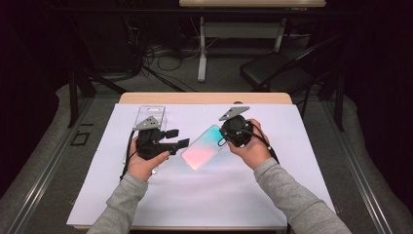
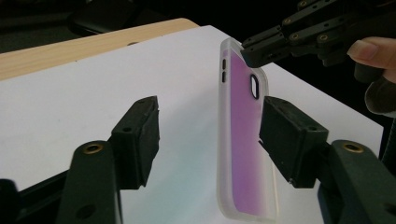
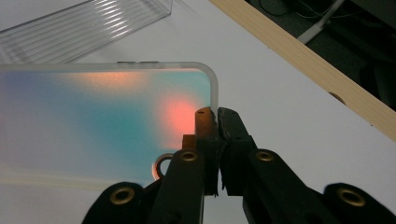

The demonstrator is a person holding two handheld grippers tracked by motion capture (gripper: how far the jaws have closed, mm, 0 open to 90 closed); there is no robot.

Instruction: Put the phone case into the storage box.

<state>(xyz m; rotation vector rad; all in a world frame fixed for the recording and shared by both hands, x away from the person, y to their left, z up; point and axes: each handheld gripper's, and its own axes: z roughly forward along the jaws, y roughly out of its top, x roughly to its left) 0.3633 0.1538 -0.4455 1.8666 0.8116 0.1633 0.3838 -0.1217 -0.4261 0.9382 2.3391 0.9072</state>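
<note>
- Clear plastic tray (image 1: 149, 117) lay at the far left of the white sheet (image 1: 195, 195), behind the left gripper; its ribbed wall also showed in the right gripper view (image 3: 88, 32).
- Left gripper (image 1: 175, 138) was held low over the sheet, jaws pointing right toward the phone case. Jaws stood partly apart, about half width, with nothing pinched.
- In the left gripper view, the left gripper (image 2: 210, 135) had the case between its jaws: the right-hand pad sat just beside or against the case's back, contact not certain; the left-hand pad was well apart from it.
- Phone case (image 1: 205, 147), clear-rimmed with a teal-to-pink back, sat mid-sheet between the two grippers, standing on its long edge in the left gripper view (image 2: 245, 154).
- Right gripper (image 1: 223, 141) was clamped narrow on the case's rim at the corner by the camera cutout (image 3: 163, 164); jaws pressed together on the rim (image 3: 215, 116).
- Wooden table edge (image 1: 204, 98) ran beyond the sheet.
</note>
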